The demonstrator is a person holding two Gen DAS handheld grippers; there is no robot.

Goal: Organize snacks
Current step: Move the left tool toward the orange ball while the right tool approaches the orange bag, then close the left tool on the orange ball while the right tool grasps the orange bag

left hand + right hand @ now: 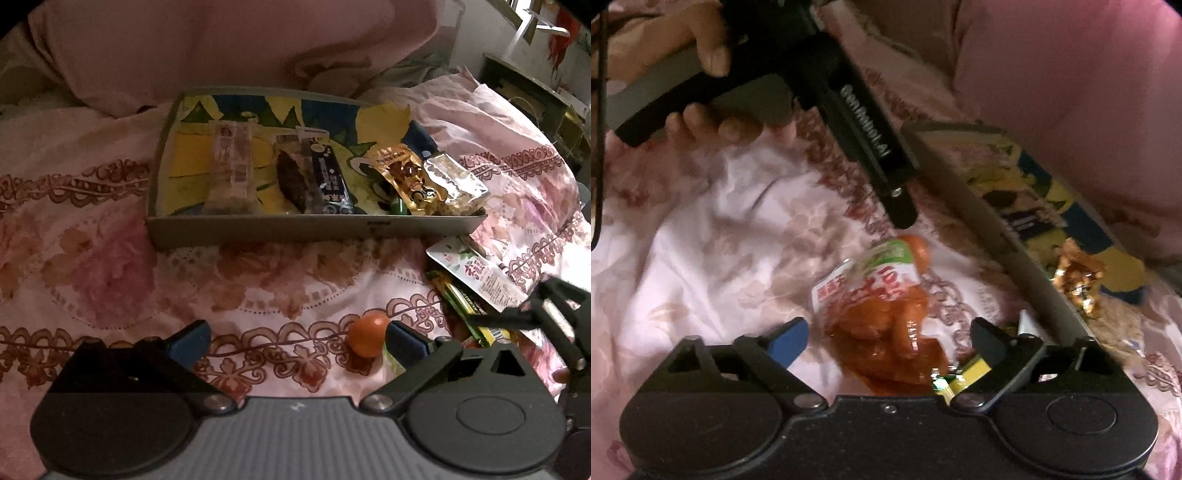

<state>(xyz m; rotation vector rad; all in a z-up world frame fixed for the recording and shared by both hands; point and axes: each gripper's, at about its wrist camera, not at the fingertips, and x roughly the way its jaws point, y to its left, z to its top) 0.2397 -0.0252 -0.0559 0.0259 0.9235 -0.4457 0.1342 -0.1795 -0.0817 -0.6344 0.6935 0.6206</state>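
An orange snack pouch (882, 325), clear with glossy reddish pieces inside and a white and green printed top, lies on the pink flowered bedspread (713, 251) just outside the long near wall of a shallow grey tray (295, 229). The right gripper (890, 341) hangs over it with its jaws wide apart, one blue-padded finger on each side of the pouch, holding nothing. To take it well, the fingers should probably come lower and close across the pouch's fuller middle, not its thin sealed top, then lift it over the tray wall to a bare spot. A yellow and green packet (964, 376) lies right beside the pouch and could be caught too. The left gripper (295, 343) is also wide open and empty, near a small orange fruit (369, 332) on the bedspread. The tray already holds several wrapped snacks. The right wrist view is blurred, so the pouch's print is unreadable, and its lower end is hidden behind the gripper body. A person's hand (701, 74) grips a handle at the top left.
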